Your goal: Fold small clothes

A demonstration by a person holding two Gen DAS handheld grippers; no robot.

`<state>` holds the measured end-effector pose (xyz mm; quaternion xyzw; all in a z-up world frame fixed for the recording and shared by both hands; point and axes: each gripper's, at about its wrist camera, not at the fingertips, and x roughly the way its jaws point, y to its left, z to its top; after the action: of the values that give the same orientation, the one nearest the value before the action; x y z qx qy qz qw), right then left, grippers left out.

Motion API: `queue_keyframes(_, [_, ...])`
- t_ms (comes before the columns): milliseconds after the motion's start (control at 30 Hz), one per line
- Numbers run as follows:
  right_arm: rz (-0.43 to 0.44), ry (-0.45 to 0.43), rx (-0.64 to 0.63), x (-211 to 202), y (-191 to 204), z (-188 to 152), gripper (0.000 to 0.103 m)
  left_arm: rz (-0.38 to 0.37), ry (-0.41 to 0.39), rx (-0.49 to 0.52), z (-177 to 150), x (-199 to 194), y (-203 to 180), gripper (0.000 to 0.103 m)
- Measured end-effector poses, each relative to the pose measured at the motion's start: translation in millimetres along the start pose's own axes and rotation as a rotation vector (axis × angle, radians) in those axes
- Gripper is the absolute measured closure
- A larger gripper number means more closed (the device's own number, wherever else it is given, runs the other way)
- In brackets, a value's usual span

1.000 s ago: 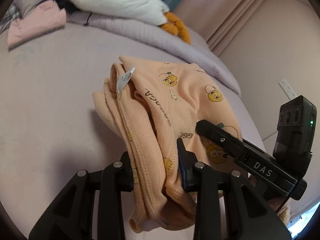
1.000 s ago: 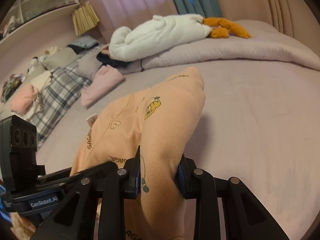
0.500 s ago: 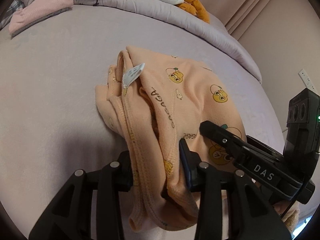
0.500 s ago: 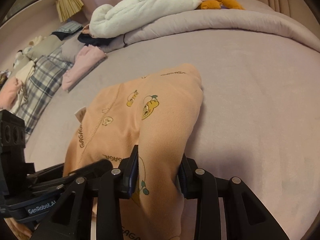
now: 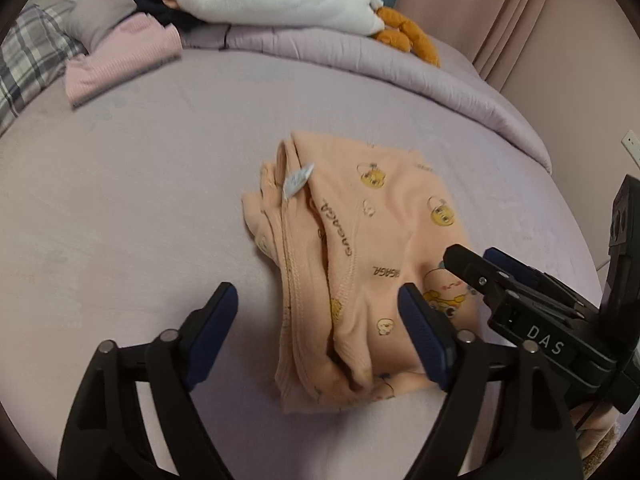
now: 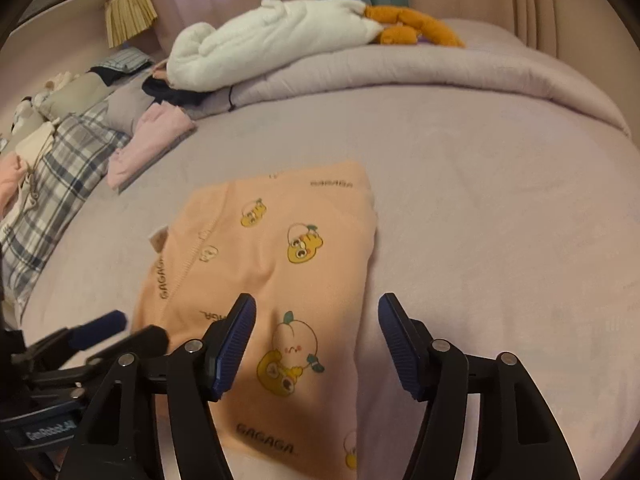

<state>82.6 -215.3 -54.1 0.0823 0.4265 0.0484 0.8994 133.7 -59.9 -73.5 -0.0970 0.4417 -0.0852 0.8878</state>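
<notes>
A small peach garment (image 5: 360, 248) printed with yellow cartoon bears lies folded flat on the lilac bed sheet (image 5: 140, 208); it also shows in the right wrist view (image 6: 264, 264). A white label (image 5: 297, 179) sticks up at its left edge. My left gripper (image 5: 318, 308) is open and empty, its blue pads either side of the garment's near left edge. My right gripper (image 6: 316, 318) is open and empty over the garment's near right edge. The right gripper's body (image 5: 536, 312) shows in the left wrist view, and the left gripper's body (image 6: 80, 344) in the right wrist view.
A folded pink garment (image 5: 120, 60) lies at the back left by a plaid cloth (image 5: 28, 56). A rolled lilac duvet (image 6: 400, 72) crosses the back, with a white plush (image 6: 272, 40) with orange feet (image 6: 416, 28) on it. More clothes (image 6: 24, 136) lie far left.
Both grippers have opened and let go of the peach garment, which has dropped flat onto the sheet. Both grippers have drawn back a little from it.
</notes>
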Motion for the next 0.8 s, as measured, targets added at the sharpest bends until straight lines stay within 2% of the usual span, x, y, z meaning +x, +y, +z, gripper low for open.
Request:
queue_keyframes(267, [-0.001,-0.096,0.000,-39.8,-1.7,2.2,0.026,-0.012,-0.088,-0.001,-1.7,-41.0,-8.5,0.012])
queue_keyframes(433, [-0.011,-0.149,0.007,-64.3,-2.8,1.9,0.018,-0.016,-0.143,0.003,-6.6,-65.1,-14.5,0.001])
queue_keyframes(567, [-0.027,-0.185,-0.002,-81.5,-2.4,-0.9,0.015,-0.003,-0.179,0.018,-9.4,-81.3,-20.5,0.001])
queue_keyframes(800, [-0.107,-0.242,-0.001,-104.4,-5.7,-8.0,0.013,-0.005,-0.219,0.050,-17.1,-96.6,-36.7,0.001])
